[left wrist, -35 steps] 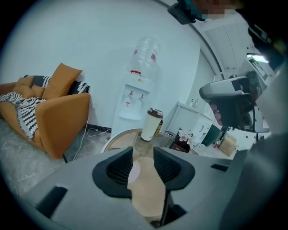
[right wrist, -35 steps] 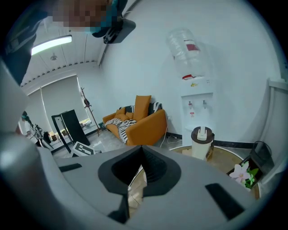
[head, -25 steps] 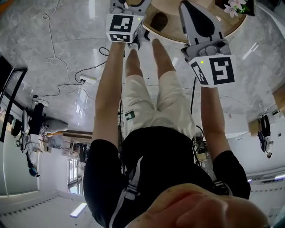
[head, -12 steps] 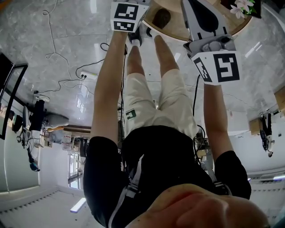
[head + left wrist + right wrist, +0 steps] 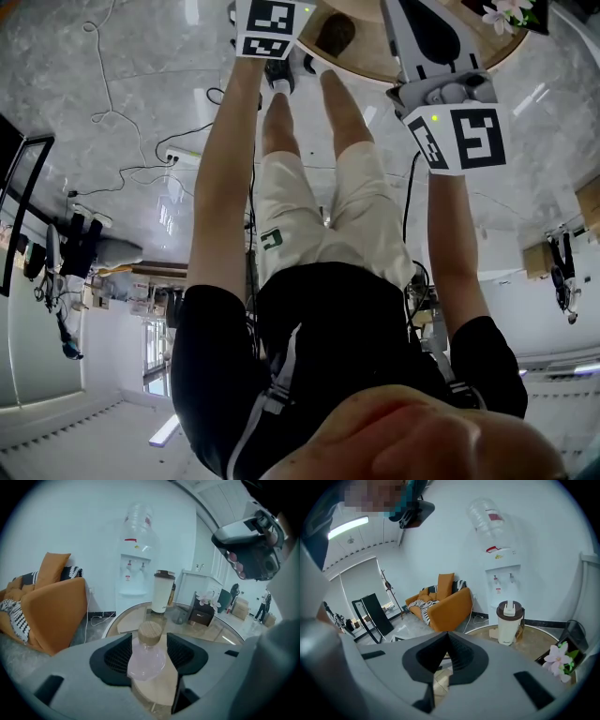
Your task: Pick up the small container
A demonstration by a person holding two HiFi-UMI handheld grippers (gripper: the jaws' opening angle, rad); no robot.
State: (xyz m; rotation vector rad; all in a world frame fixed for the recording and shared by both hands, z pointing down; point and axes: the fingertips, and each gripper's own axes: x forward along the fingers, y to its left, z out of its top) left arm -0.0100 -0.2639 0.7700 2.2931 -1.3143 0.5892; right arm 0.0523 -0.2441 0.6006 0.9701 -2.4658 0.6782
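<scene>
Pinching corked round glass flask, left gripper

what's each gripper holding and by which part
Left gripper grips the bottle by its round body, below the cork. Right gripper holds nothing; its jaws are together.

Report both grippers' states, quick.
Left gripper: jaws closed on the small container, a clear cork-stoppered bottle.
Right gripper: jaws closed together, holding nothing.
</scene>
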